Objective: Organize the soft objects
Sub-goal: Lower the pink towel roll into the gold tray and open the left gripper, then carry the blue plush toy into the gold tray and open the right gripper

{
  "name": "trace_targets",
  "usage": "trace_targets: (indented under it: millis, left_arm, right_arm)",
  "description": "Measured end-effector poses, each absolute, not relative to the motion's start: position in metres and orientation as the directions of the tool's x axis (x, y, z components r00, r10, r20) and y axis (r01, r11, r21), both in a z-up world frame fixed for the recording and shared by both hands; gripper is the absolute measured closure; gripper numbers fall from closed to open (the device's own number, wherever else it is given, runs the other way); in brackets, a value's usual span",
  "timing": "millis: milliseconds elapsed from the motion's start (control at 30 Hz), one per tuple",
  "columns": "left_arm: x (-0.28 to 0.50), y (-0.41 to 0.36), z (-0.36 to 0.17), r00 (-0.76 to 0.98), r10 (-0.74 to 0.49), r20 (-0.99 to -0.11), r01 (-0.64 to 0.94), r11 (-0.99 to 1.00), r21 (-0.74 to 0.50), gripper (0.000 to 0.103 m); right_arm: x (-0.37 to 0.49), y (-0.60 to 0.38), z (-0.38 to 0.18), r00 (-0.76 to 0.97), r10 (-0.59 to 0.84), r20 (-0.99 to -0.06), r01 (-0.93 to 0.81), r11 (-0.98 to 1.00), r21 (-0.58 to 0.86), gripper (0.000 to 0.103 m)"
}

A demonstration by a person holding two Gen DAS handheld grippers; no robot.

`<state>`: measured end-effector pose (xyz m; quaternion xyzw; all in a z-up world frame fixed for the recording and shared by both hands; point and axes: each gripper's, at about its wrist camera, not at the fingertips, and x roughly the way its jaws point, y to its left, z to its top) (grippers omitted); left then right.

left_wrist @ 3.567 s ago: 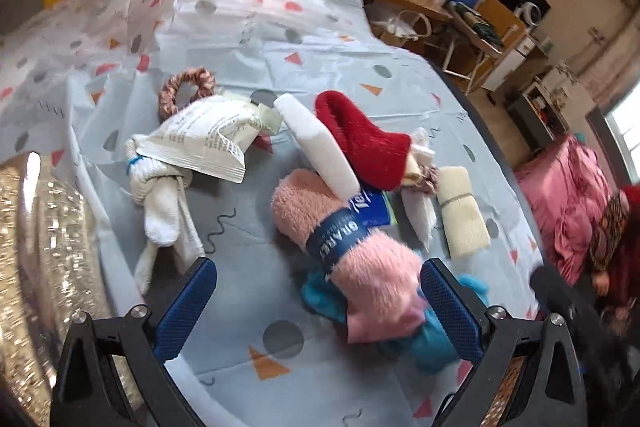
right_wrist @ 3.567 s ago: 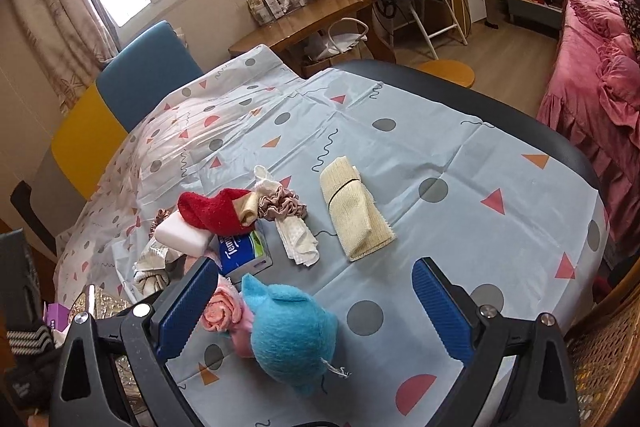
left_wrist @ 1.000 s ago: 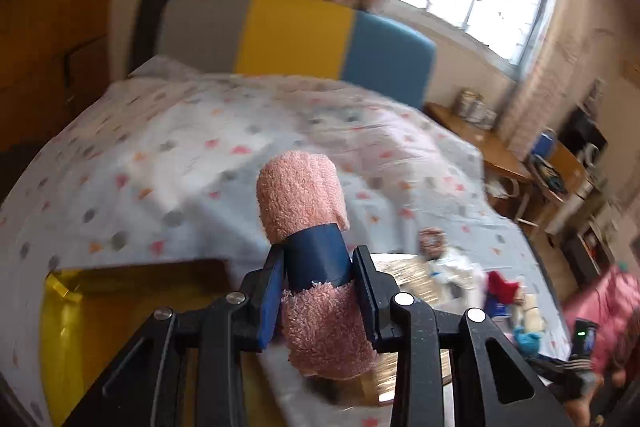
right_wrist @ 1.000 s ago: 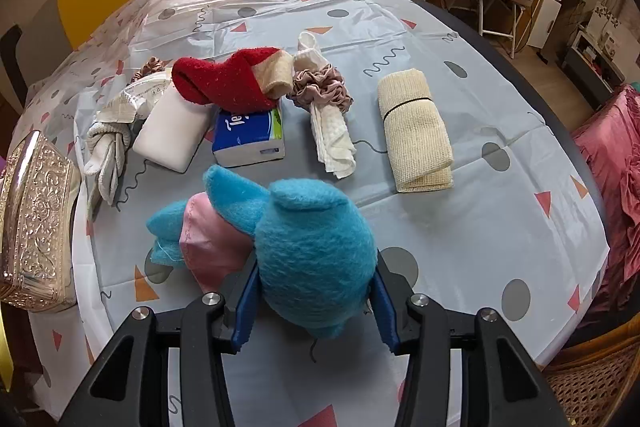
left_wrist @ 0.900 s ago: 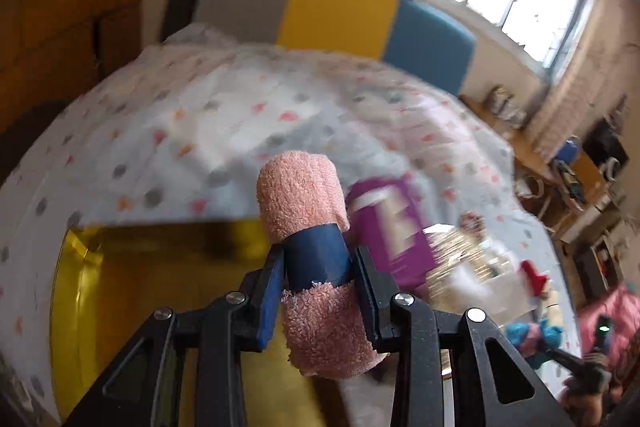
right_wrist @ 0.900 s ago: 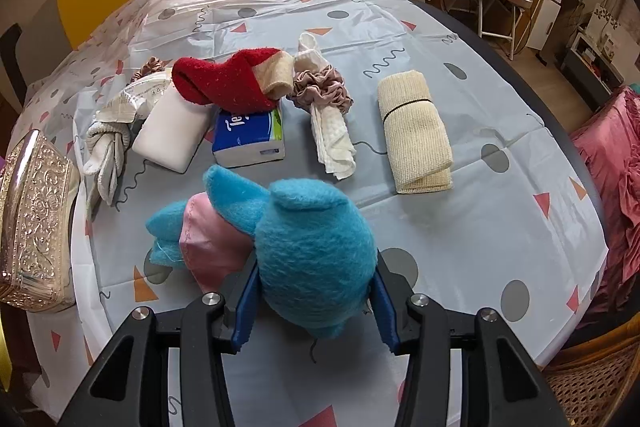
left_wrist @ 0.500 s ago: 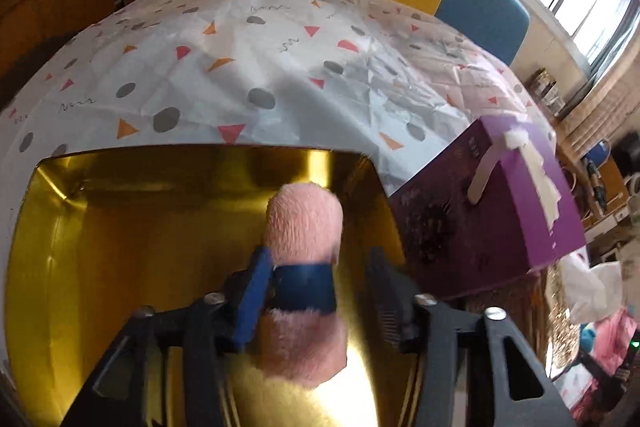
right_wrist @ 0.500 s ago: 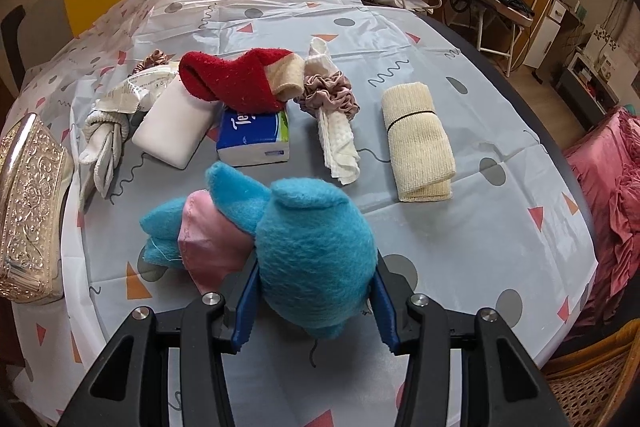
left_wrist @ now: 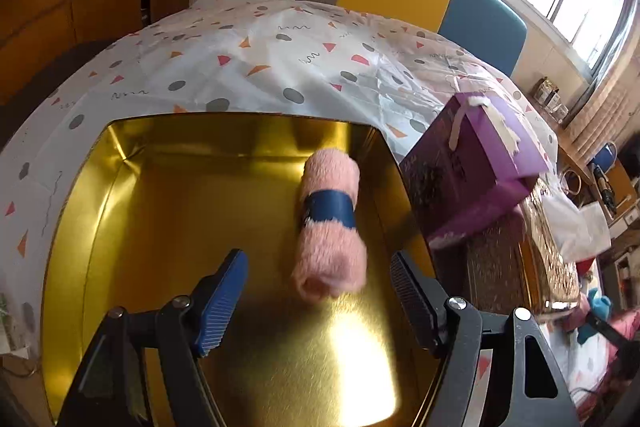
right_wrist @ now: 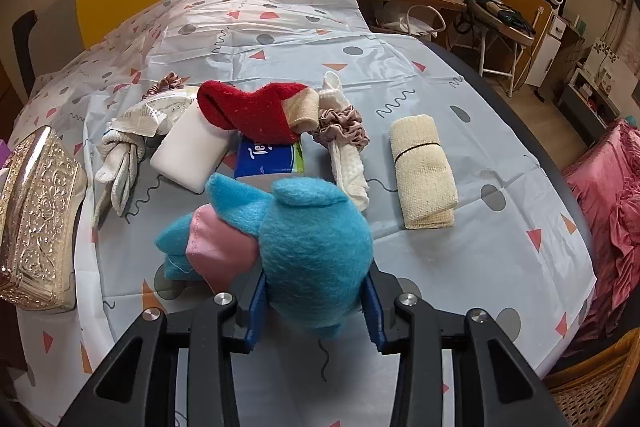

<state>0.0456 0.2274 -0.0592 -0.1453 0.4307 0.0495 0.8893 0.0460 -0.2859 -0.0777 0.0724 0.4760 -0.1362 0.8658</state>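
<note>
Patterned tablecloth everywhere, and with the pink towel roll (left_wrist: pixel 330 223) lying loose in the gold tin (left_wrist: pixel 120 163) between the opening left gripper (left_wrist: pixel 318 301), I'd lift straight out, while the right gripper (right_wrist: pixel 314 307) squeezes the blue plush (right_wrist: pixel 312 251).

The left gripper (left_wrist: pixel 316 301) is opening its jaws over the gold tin (left_wrist: pixel 92 211), where a second ago they were clamped on the blue band of the pink rolled towel (left_wrist: pixel 330 223). The towel is now lying free on the tin's floor, toward the wall nearest the purple box (left_wrist: pixel 472 179), with both pads standing clear of it; earlier it was lying on the table among the other soft things. The tin is now filling the left wrist view. The right gripper (right_wrist: pixel 316 311) is closing tighter on the blue plush toy (right_wrist: pixel 312 247), squeezing its body narrower than a moment ago.
</note>
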Motion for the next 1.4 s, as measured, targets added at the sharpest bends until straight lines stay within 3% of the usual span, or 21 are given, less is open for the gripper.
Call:
trace_targets:
  millis: [233, 333, 600, 767, 1033, 1267, 1400]
  left_arm:
    - [0.018, 0.219, -0.052, 0.632, 0.011, -0.775, -0.196, 0.970, -0.146, 0.027]
    - [0.007, 0.220, -0.045, 0.656, 0.040, -0.753, -0.204, 0.971, -0.126, 0.021]
    - [-0.006, 0.220, -0.030, 0.691, 0.070, -0.720, -0.206, 0.973, -0.103, 0.017]
    - [-0.011, 0.224, -0.030, 0.692, 0.075, -0.718, -0.214, 0.971, -0.104, 0.017]
    - [-0.019, 0.242, -0.031, 0.691, 0.106, -0.715, -0.261, 0.959, -0.111, 0.016]
    - [-0.031, 0.284, -0.029, 0.684, 0.189, -0.705, -0.382, 0.915, -0.126, 0.016]
    - [-0.041, 0.307, -0.027, 0.684, 0.224, -0.694, -0.437, 0.888, -0.145, 0.016]
  right_arm:
    - [0.042, -0.297, -0.074, 0.524, -0.138, -0.841, 0.350, 0.935, 0.064, 0.064]
    - [0.039, -0.304, -0.066, 0.548, -0.124, -0.827, 0.371, 0.922, 0.108, 0.064]
    - [0.055, -0.277, 0.007, 0.683, -0.099, -0.724, 0.284, 0.949, 0.139, 0.064]
    - [0.073, -0.223, 0.052, 0.748, -0.004, -0.664, 0.137, 0.980, 0.148, 0.064]
    - [0.077, -0.087, 0.089, 0.740, 0.245, -0.627, -0.246, 0.965, 0.087, 0.063]
    - [0.050, 0.035, 0.068, 0.547, 0.423, -0.722, -0.596, 0.802, 0.018, 0.063]
    - [0.033, 0.098, 0.031, 0.427, 0.398, -0.812, -0.726, 0.686, -0.045, 0.063]
